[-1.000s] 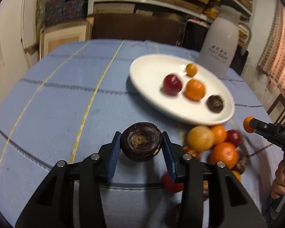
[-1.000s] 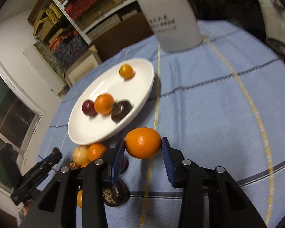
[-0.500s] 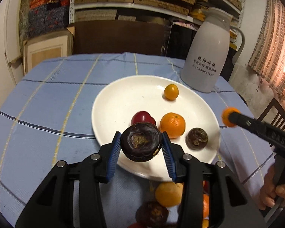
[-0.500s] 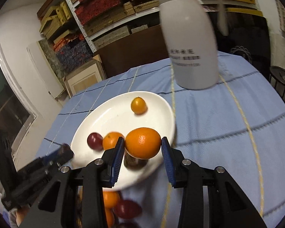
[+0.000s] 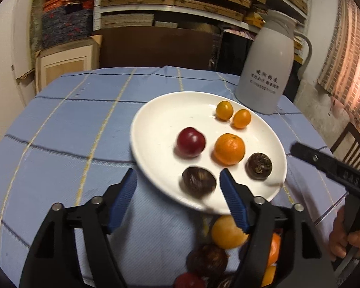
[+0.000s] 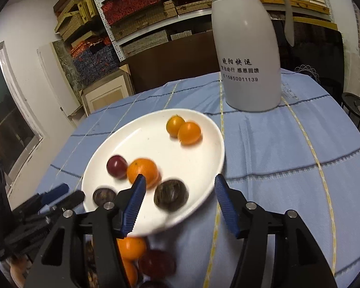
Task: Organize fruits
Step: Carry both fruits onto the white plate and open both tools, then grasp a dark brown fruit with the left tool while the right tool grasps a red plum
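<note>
A white plate [image 5: 160,124] [image 6: 144,141] on the blue cloth holds two small orange fruits [image 5: 242,118] [image 6: 189,133], a red plum [image 5: 190,141], a mandarin [image 5: 229,148] and two dark brown fruits. One dark fruit [image 5: 199,183], blurred, lies at the plate's near edge, free of the pads of my left gripper [image 5: 177,187], whose jaws are opening. My right gripper [image 6: 180,194] hovers over the plate's near rim with its jaws opening and nothing between them. A loose pile of fruit [image 5: 228,232] [image 6: 132,247] lies on the cloth in front of the plate.
A tall white thermos jug [image 5: 264,79] [image 6: 249,60] stands just behind the plate on the right. A hand [image 5: 348,240] holds the right gripper at the left wrist view's right edge. Shelves and boxes stand beyond the round table's far edge.
Both grippers travelled from the fruit pile to above the plate and opened. The dark fruit left the left jaws and the orange fruit left the right jaws; both now lie on the plate.
</note>
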`<move>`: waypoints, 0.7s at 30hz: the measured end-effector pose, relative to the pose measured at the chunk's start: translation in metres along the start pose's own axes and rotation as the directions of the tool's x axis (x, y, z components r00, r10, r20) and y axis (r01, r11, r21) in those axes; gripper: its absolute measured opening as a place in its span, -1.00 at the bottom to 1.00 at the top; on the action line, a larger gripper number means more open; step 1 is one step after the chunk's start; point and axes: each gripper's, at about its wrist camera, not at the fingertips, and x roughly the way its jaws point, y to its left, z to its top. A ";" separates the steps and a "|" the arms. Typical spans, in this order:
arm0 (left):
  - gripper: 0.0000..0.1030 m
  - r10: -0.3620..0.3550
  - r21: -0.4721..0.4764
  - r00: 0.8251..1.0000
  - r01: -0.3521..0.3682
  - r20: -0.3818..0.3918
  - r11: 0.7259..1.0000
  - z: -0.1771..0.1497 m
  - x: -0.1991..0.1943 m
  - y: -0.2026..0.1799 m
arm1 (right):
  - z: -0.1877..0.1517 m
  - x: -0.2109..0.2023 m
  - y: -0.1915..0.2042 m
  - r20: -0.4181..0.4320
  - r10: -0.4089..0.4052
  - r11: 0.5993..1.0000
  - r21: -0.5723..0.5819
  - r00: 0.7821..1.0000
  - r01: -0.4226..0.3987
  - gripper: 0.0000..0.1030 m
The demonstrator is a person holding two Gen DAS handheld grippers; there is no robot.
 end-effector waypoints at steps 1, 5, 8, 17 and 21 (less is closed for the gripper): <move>0.44 0.006 -0.017 1.000 -0.006 0.002 1.000 -0.005 -0.005 0.004 | -0.004 -0.002 -0.001 -0.003 0.003 1.000 0.001 1.000 -0.003 0.22; 0.45 0.023 -0.053 1.000 -0.024 -0.017 0.998 -0.022 -0.013 0.017 | -0.025 -0.015 -0.006 -0.026 0.028 0.999 0.026 0.999 -0.027 0.26; 0.45 0.027 -0.089 0.999 -0.030 -0.034 0.996 -0.035 -0.022 0.027 | -0.036 -0.025 -0.010 -0.034 0.046 0.998 0.044 0.998 -0.044 0.30; 0.66 0.008 -0.090 0.999 -0.012 -0.046 0.996 -0.059 -0.041 0.028 | -0.042 -0.033 -0.020 -0.034 0.073 0.992 0.107 0.997 -0.069 0.46; 0.66 0.000 -0.030 0.998 -0.002 -0.065 1.000 -0.062 -0.037 0.014 | -0.042 -0.034 -0.020 -0.039 0.082 0.990 0.115 0.996 -0.077 0.46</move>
